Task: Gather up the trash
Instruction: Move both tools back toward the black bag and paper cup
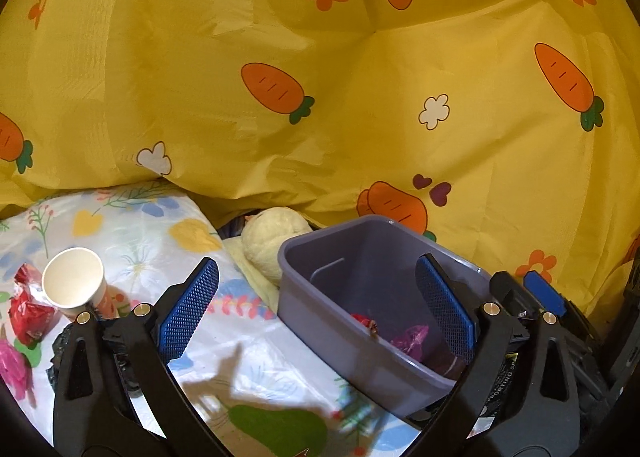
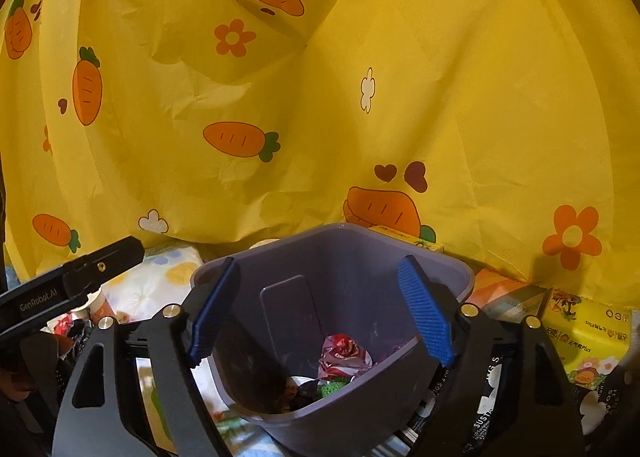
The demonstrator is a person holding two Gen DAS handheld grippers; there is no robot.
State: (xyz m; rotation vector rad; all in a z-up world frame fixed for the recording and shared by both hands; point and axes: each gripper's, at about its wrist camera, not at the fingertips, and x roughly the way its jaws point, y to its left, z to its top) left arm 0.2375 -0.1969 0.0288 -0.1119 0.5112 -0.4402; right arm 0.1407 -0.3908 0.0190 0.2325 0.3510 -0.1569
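A grey-purple plastic bin (image 1: pixel 320 297) stands on a floral cloth (image 1: pixel 152 241); in the right wrist view the bin (image 2: pixel 360 257) is directly below. It holds crumpled wrappers (image 2: pixel 344 353), red and purple (image 1: pixel 408 337). My left gripper (image 1: pixel 316 305) is open and empty, over the bin's left rim. My right gripper (image 2: pixel 320 317) is open and empty above the bin's mouth. A white paper cup (image 1: pixel 74 281) stands at the left, with a red wrapper (image 1: pixel 28 309) and a pink wrapper (image 1: pixel 14 369) beside it.
A yellow carrot-print sheet (image 1: pixel 320 97) hangs behind everything. A cream plush toy (image 1: pixel 268 241) lies behind the bin. Yellow tissue packs (image 2: pixel 580 337) sit at the right. The right gripper shows in the left wrist view (image 1: pixel 536 297).
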